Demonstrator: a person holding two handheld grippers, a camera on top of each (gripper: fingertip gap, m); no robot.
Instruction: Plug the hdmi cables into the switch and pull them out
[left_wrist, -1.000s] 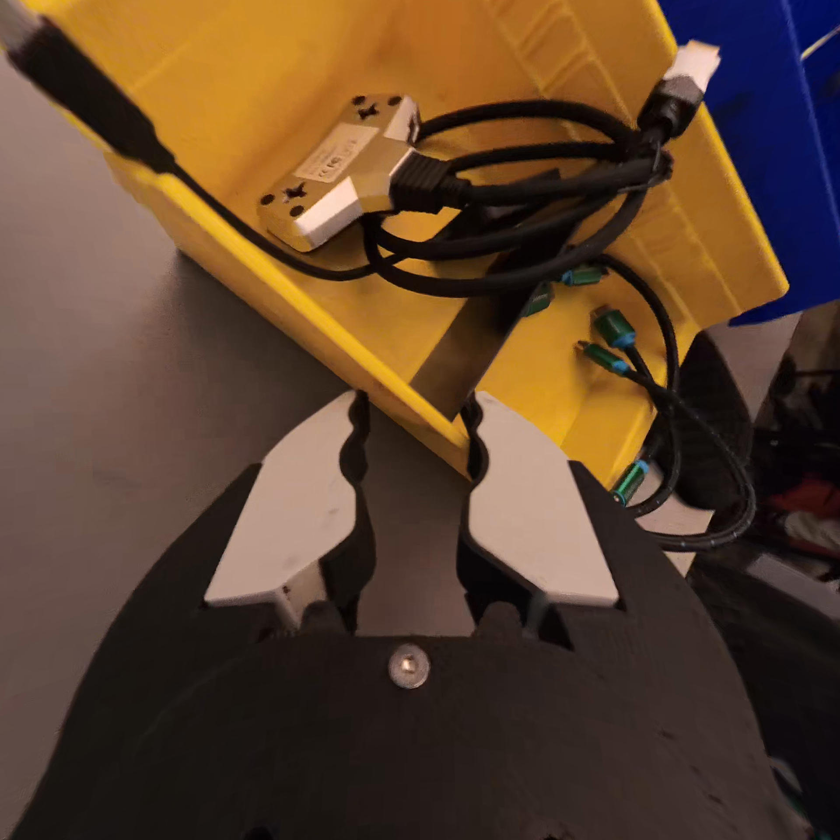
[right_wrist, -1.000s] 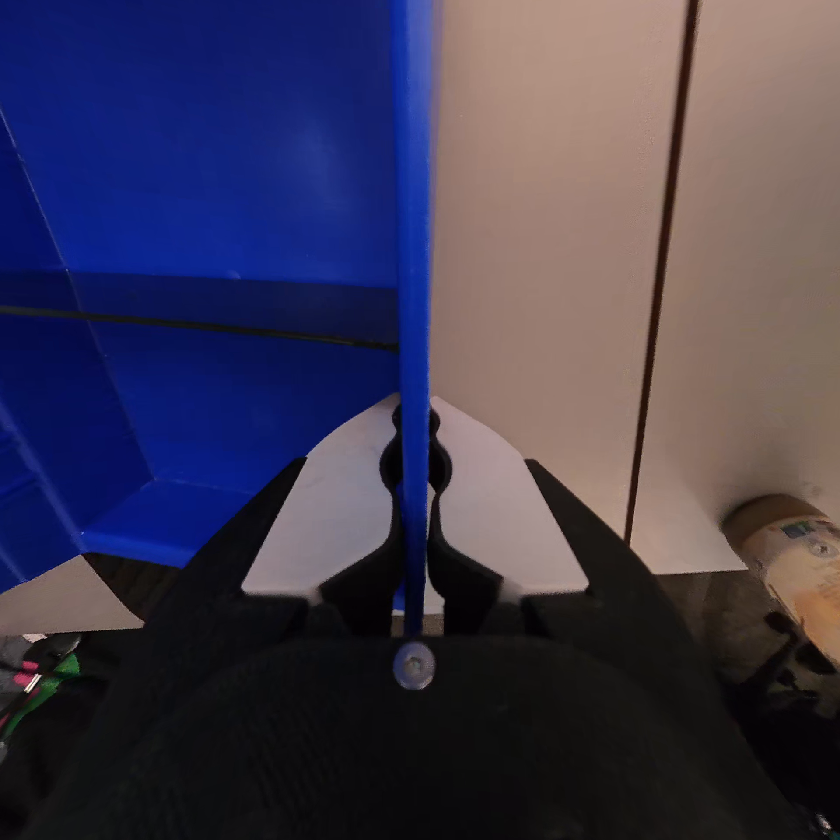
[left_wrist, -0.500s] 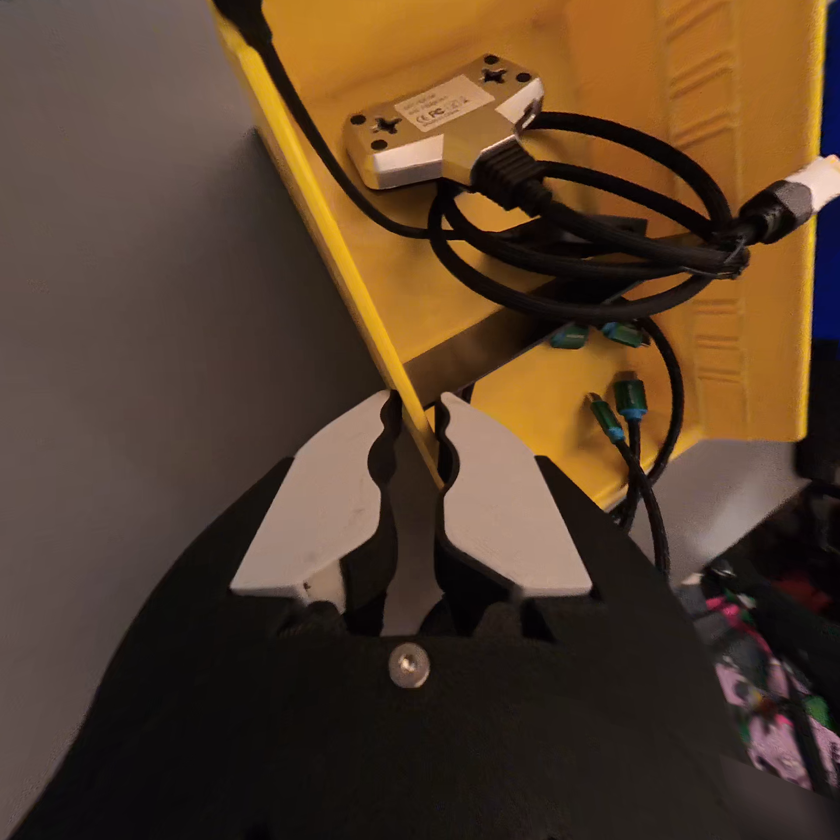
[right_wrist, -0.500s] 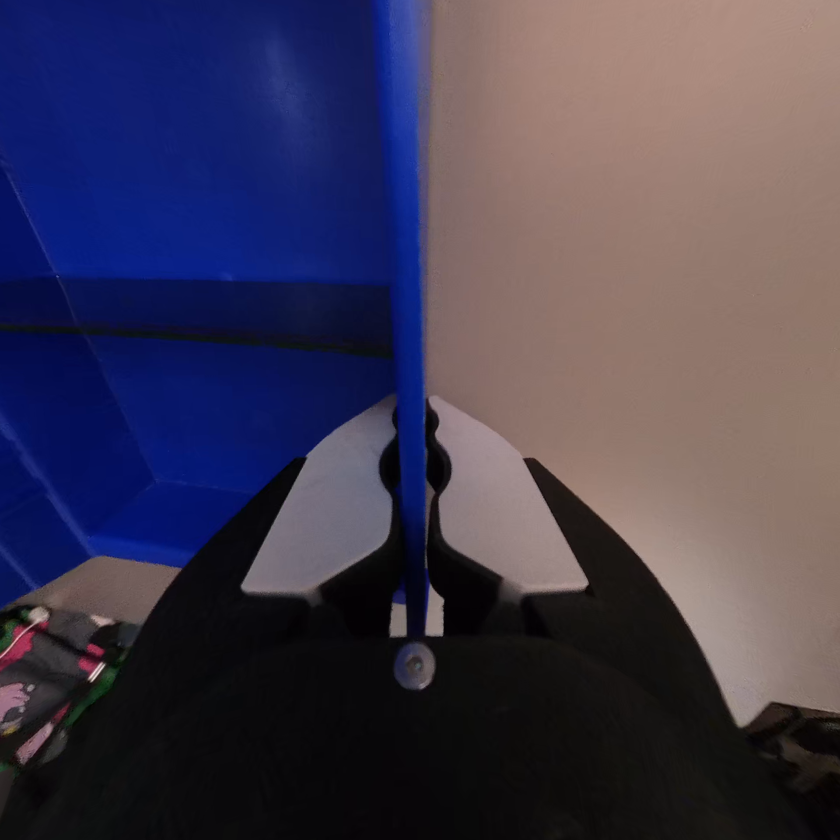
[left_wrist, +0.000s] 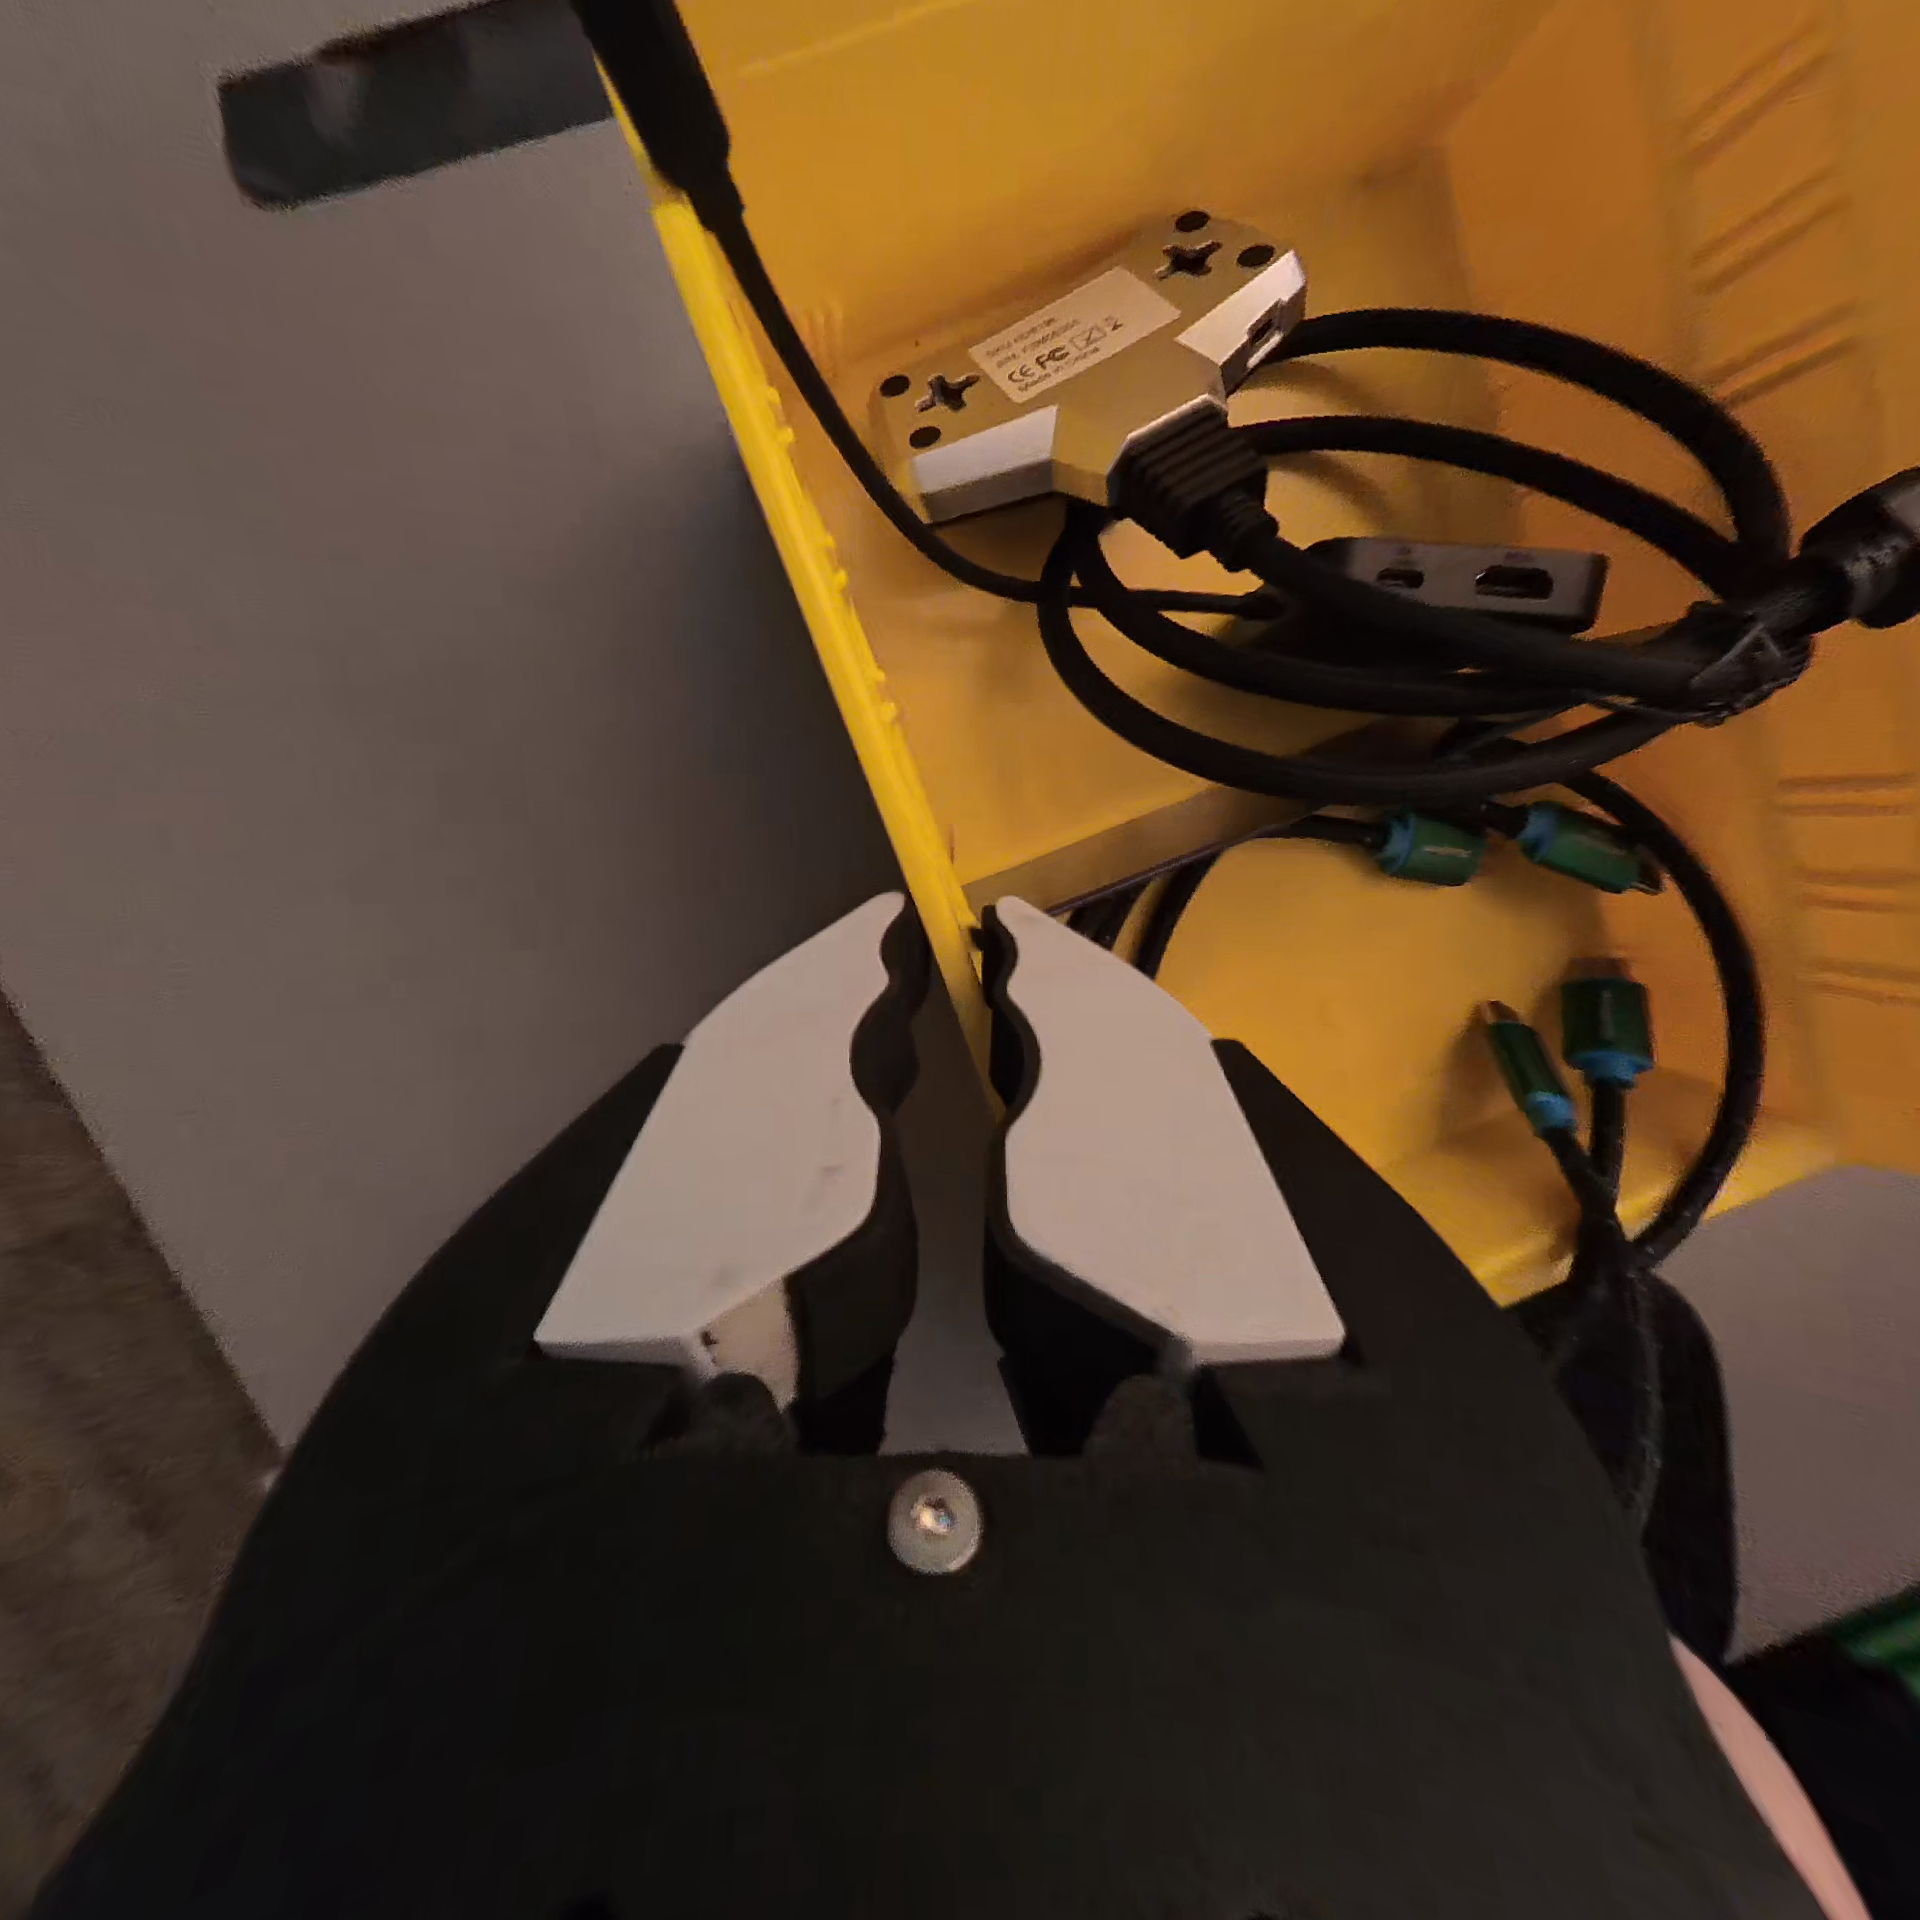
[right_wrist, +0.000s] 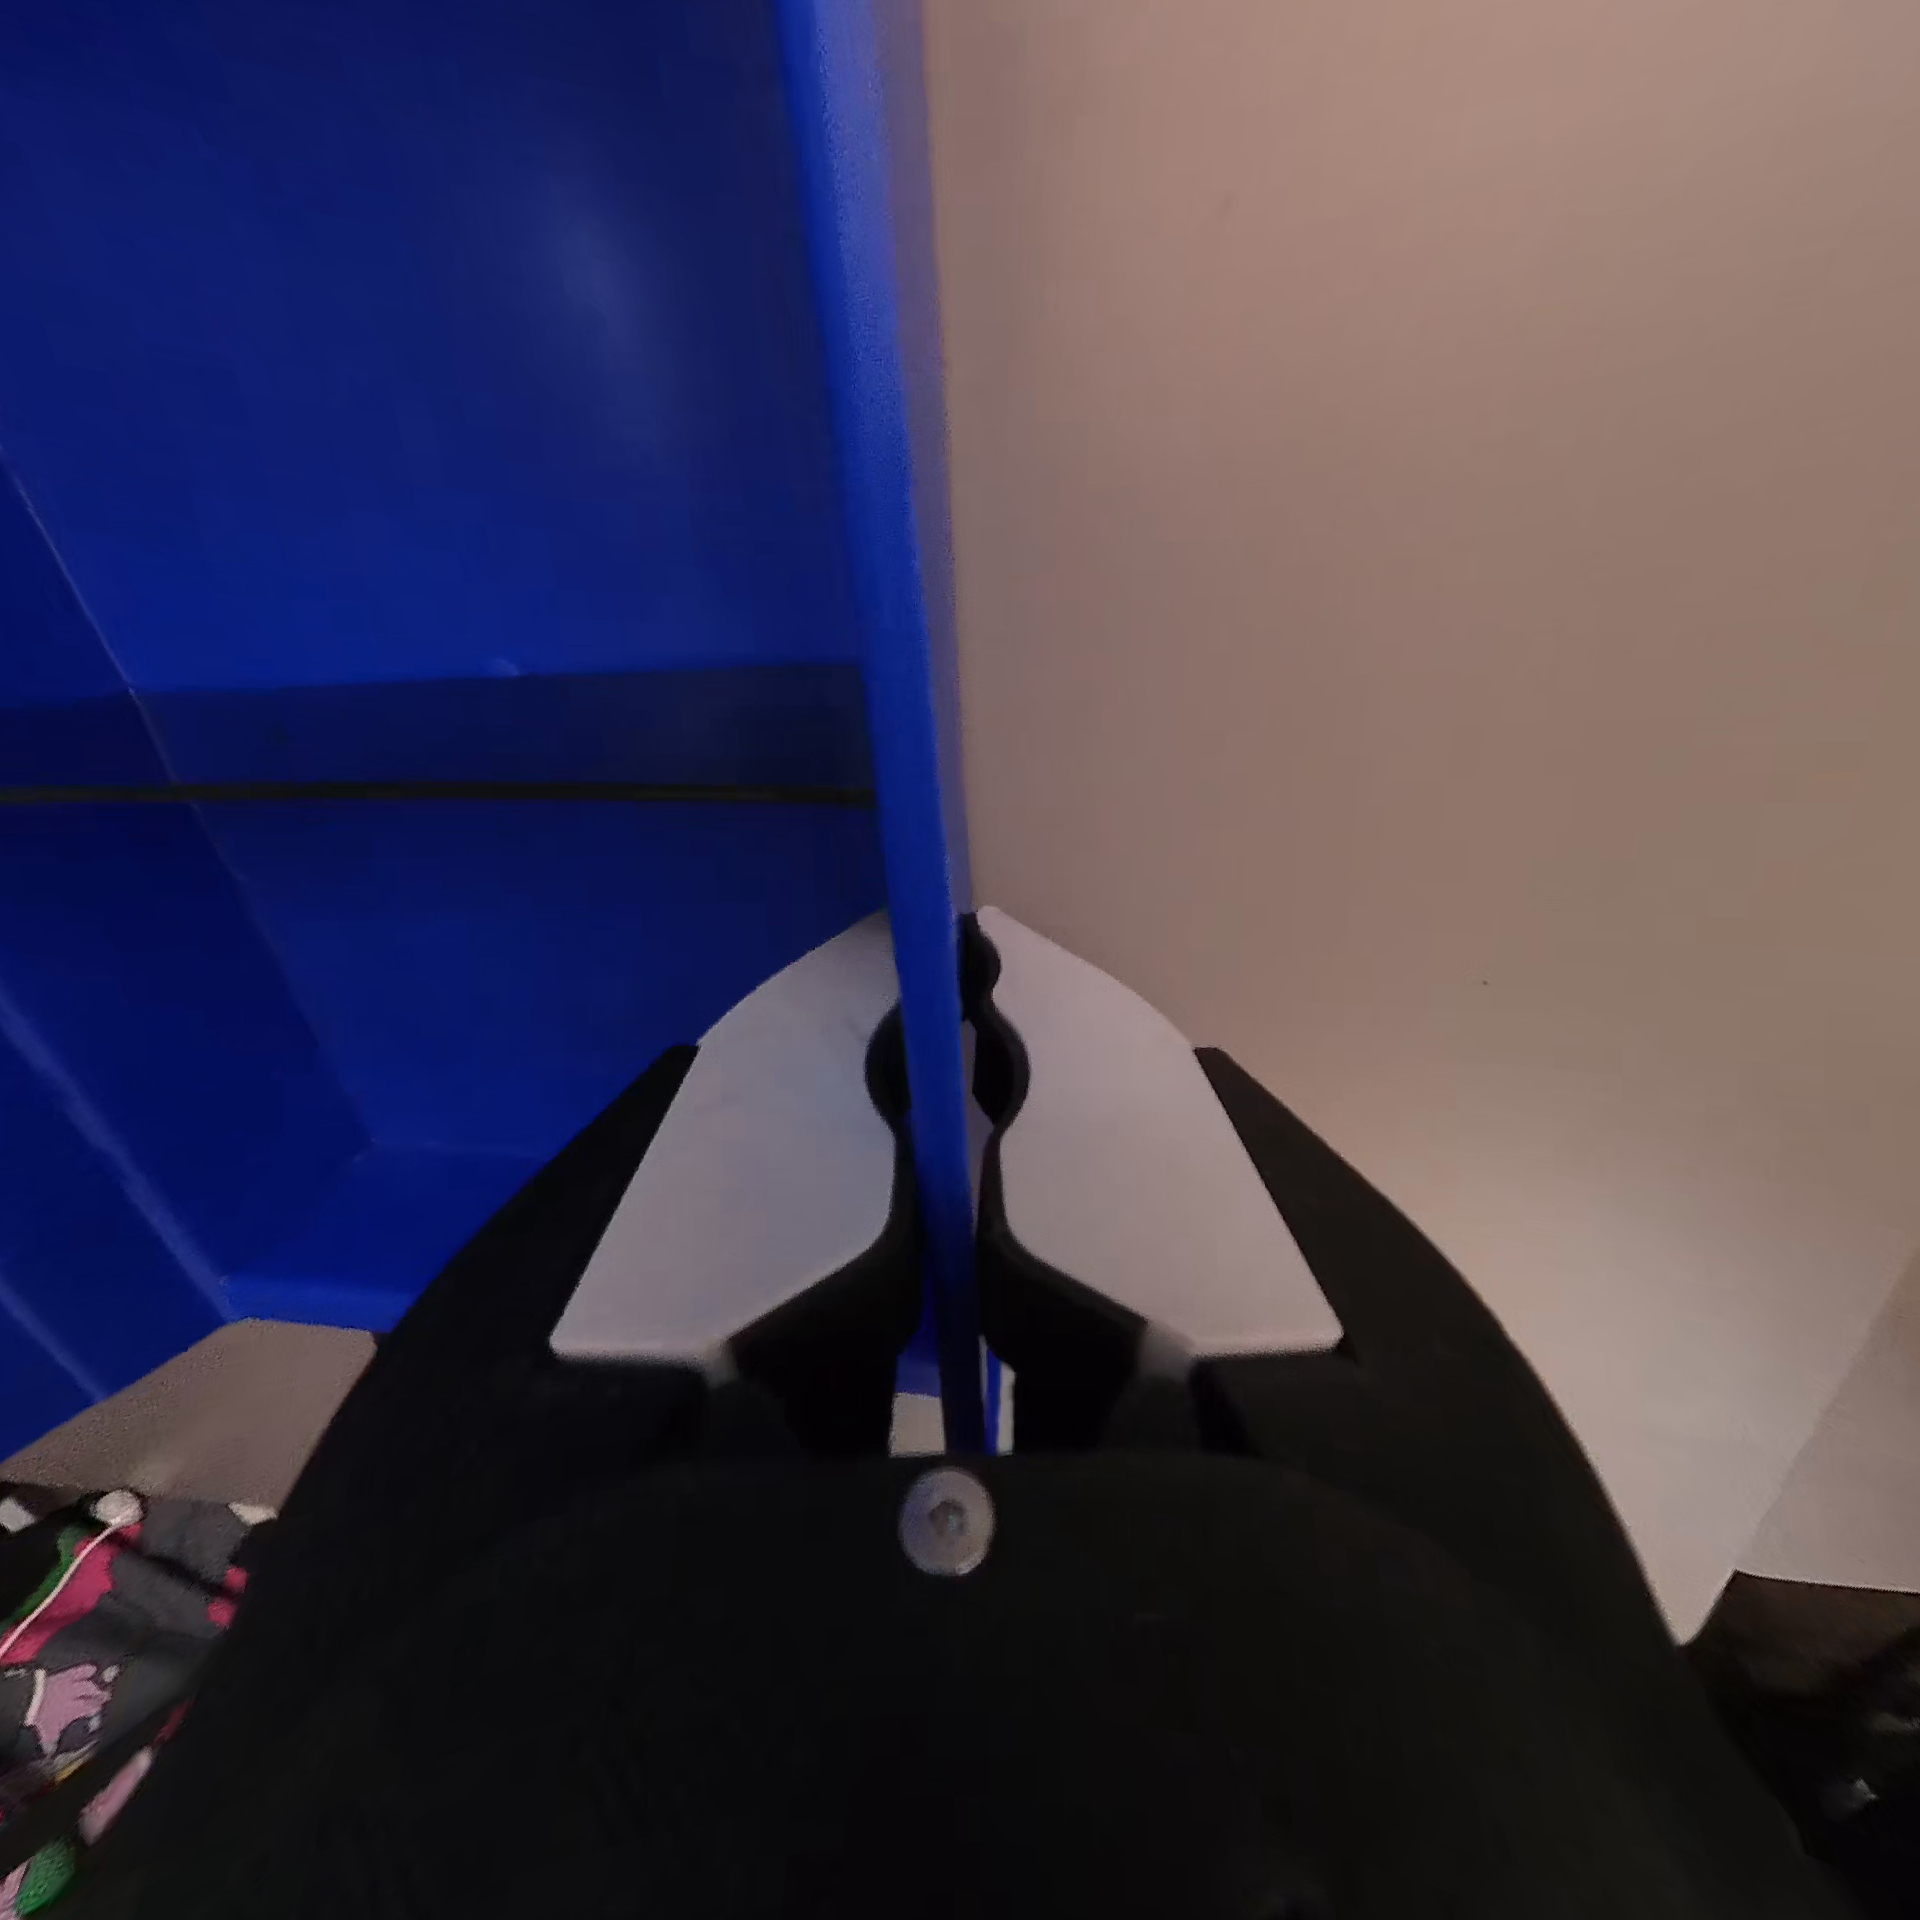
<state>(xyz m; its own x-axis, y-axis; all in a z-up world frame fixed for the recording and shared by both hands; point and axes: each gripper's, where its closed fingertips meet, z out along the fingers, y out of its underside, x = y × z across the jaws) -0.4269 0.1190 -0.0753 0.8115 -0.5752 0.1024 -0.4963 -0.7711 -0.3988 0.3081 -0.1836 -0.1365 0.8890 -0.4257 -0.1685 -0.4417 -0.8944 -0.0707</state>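
Observation:
In the left wrist view a silver HDMI switch (left_wrist: 1081, 374) lies bottom side up in a yellow bin (left_wrist: 1039, 135), with coiled black braided cables (left_wrist: 1455, 665) beside it and a small black adapter (left_wrist: 1475, 587). One black cable runs over the bin's rim. My left gripper (left_wrist: 948, 914) is shut on the yellow bin's side wall (left_wrist: 821, 582). In the right wrist view my right gripper (right_wrist: 935, 920) is shut on the side wall (right_wrist: 883, 520) of an empty blue bin (right_wrist: 416, 416).
Thin cables with green plugs (left_wrist: 1517, 1049) lie in the yellow bin's near compartment and hang over its edge. A grey table top (left_wrist: 364, 623) lies left of the bin. A pale wall (right_wrist: 1455, 623) stands behind the blue bin. Patterned fabric (right_wrist: 73, 1683) shows at lower left.
My left gripper has closed from open onto the yellow bin's wall, and the bin now appears swung more upright in view. My right gripper stays shut on the blue bin; the background has shifted.

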